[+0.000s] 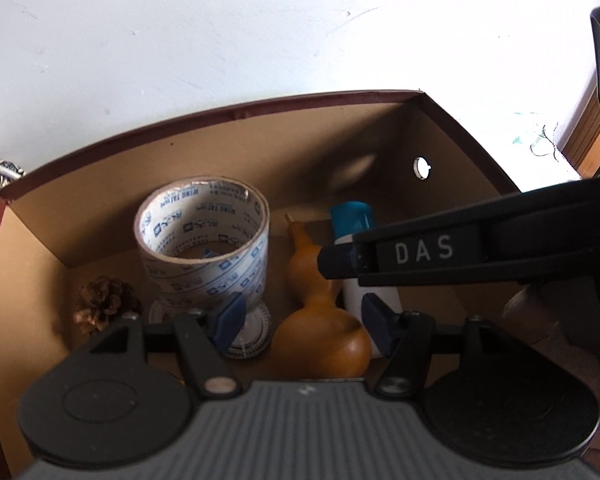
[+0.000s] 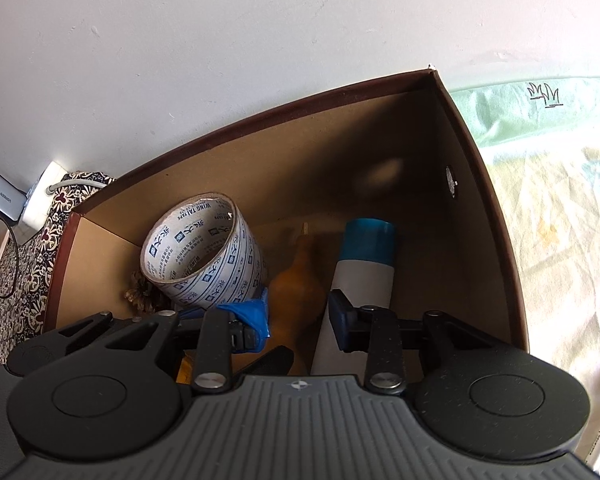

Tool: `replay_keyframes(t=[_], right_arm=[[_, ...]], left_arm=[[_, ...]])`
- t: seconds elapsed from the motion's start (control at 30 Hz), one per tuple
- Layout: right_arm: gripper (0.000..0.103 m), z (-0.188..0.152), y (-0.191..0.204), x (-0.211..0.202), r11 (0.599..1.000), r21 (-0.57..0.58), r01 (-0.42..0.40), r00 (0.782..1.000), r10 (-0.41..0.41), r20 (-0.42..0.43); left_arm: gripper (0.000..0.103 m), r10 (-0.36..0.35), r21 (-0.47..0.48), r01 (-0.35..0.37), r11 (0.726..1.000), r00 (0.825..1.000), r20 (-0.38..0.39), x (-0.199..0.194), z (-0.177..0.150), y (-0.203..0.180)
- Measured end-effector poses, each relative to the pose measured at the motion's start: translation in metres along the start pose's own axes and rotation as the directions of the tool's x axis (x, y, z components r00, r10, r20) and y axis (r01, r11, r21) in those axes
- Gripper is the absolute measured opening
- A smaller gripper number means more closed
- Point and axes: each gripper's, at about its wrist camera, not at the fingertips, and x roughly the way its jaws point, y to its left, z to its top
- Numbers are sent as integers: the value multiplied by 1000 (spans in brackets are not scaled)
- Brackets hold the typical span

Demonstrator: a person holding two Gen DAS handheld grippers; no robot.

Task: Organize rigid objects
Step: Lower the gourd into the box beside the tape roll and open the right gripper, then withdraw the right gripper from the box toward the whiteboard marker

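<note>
1. The left tongs (image 1: 300, 320) stand apart around the gourd (image 1: 320, 340), pads seemingly not pressing it. The right tongs (image 2: 300, 320) are narrower; whether they clamp the white tube (image 2: 360, 280) I cannot tell.
2. All the task's things sit inside the cardboard box (image 1: 220, 152): tape roll (image 1: 204, 248) at left on a small round disc (image 1: 256, 332), pine cone (image 1: 104, 304) beside it, gourd in the middle, blue-capped tube at right.
3. Risk: both tongs crowd one box and could collide.
4. The tape roll leans; a nudge from the left tongs may topple it.
5. The smooth gourd may slip or roll if pinched off-centre.
</note>
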Motion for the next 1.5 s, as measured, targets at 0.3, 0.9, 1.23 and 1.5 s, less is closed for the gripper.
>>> replay_keyframes(t=[0.3,0.9,1.23,1.5], right_arm=[[16,-1,0,-1,1000,0,0,1000,0,15],[16,-8,8,-39,994,-93,65,994,-57,92],[17,-23,4,-75,989,-130,73,988,-54,144],[17,-43,-2,-106,988,-140,66,982,-40,186]], left_arm=[[64,39,2,-39,999,999,36,-6,0,-4],[66,106,-52,-98,994,981,165,-58,-9,-12],[70,144,-63,-133,989,962,231,-110,-34,-39],[71,149,-51,-141,989,952,266,-142,-45,-57]])
